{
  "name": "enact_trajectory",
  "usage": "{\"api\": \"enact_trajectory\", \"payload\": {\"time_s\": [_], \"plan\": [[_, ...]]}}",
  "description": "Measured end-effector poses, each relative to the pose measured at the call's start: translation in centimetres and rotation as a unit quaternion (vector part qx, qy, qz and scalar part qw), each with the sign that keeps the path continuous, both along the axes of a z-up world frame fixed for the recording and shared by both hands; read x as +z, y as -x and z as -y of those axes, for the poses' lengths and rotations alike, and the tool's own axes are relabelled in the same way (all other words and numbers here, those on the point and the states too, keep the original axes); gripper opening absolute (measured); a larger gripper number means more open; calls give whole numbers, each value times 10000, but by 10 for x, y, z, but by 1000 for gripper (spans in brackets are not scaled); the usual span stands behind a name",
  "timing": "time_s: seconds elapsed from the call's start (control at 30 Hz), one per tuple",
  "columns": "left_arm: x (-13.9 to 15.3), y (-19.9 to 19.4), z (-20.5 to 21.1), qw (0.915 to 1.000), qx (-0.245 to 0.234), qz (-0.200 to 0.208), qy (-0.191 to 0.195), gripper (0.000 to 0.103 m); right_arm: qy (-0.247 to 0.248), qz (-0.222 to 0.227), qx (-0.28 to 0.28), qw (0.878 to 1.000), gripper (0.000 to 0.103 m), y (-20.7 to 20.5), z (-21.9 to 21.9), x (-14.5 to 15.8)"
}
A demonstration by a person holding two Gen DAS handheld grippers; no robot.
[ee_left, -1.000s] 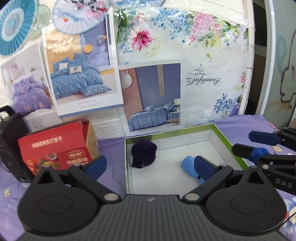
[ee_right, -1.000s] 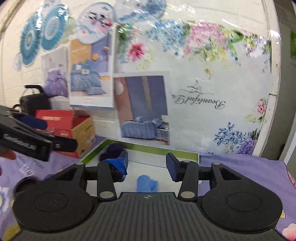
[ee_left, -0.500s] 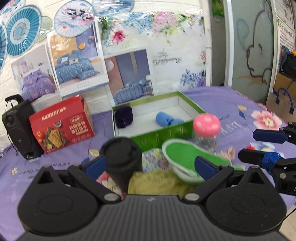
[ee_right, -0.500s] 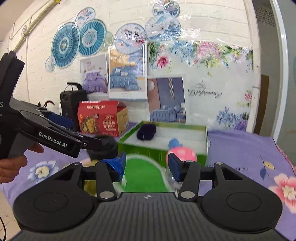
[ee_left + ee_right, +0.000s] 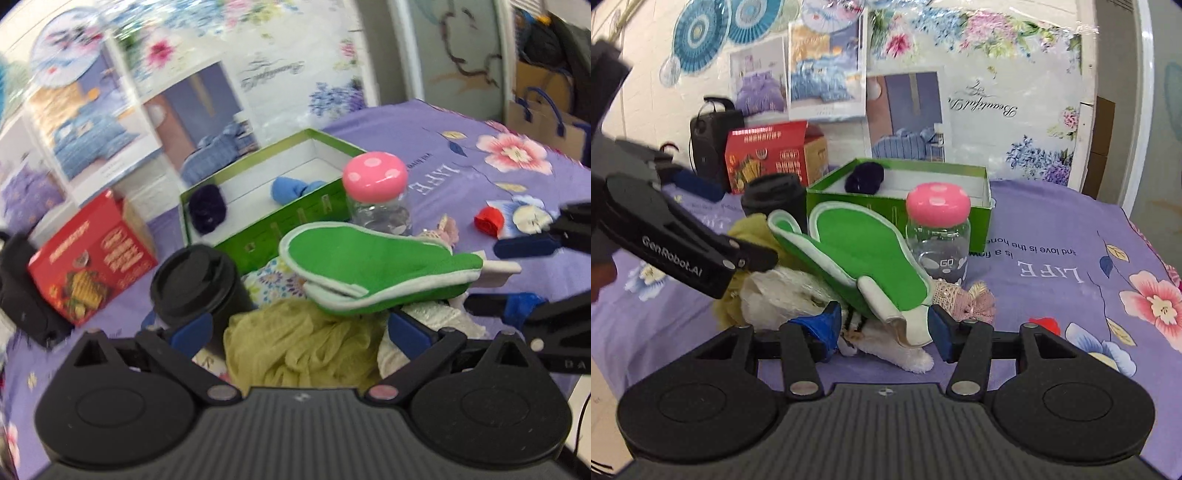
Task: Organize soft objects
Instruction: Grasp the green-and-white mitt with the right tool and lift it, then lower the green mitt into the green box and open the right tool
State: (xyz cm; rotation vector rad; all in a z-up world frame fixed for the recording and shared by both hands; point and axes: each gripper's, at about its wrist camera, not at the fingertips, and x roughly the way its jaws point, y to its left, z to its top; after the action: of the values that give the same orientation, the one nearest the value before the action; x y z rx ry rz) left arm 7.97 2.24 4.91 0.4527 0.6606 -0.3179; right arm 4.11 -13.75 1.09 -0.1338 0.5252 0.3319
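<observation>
The left tongs (image 5: 299,332) are hanging released over the olive cloth (image 5: 295,350) at lower centre, its near edge hidden behind their body. The right tongs (image 5: 882,325), jaws just opening and unclenched, are straddling the green mitt's (image 5: 864,251) white cuff, while the white plush (image 5: 783,291) beneath is lying half covered, centre frame.

A green mitt (image 5: 864,254) tops the soft pile; a navy bundle (image 5: 865,177) lies in the green box (image 5: 897,206) at twelve o'clock.

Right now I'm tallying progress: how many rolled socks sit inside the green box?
2: a dark navy roll at the left end, a light blue roll mid-box. The front wall may hide more.
</observation>
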Motion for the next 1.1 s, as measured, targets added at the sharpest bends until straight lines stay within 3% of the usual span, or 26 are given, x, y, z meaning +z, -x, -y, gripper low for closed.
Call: {"api": "enact_trajectory", "payload": {"time_s": [0.07, 0.17, 0.3, 0.47, 0.57, 0.63, 0.67, 0.73, 0.77, 0.9, 1.1], "plan": [[2, -8, 4, 9990, -422, -39, -121, 100, 87, 18, 60, 9999, 37, -6, 1, 1], [3, -21, 6, 9947, -979, -306, 45, 100, 43, 55, 132, 9999, 37, -17, 3, 4], [-5, -37, 6, 9909, -1138, -624, 360, 99, -112, -18, 246, 9996, 37, -29, 5, 1], [-8, -46, 2, 9886, -1229, -713, 507, 95, -434, -335, 547, 9970, 37, -40, 6, -8], [-15, -52, 2, 9867, -1172, -988, 547, 79, -532, -327, 606, 9962, 37, -44, 8, -10], [-20, -56, 0, 9861, -1036, -1168, 565, 50, -661, -199, 712, 9951, 35, -44, 10, -11], [-21, -56, -1, 9872, -957, -1145, 569, 48, -762, -179, 772, 9939, 30, -44, 11, -12], [-17, -52, -1, 9873, -924, -1108, 662, 26, -799, -152, 815, 9934, 16, -43, 10, -13], [-13, -48, 0, 9879, -904, -1044, 710, 23, -807, -110, 858, 9930, 8, -42, 8, -11], [11, -35, 0, 9915, -762, -591, 870, 21, -693, 377, 903, 9928, 3, -28, 1, 12], [63, -41, -5, 9889, -562, -24, 1373, 21, -333, 1237, 853, 9881, 3, -39, 0, 58]]}}
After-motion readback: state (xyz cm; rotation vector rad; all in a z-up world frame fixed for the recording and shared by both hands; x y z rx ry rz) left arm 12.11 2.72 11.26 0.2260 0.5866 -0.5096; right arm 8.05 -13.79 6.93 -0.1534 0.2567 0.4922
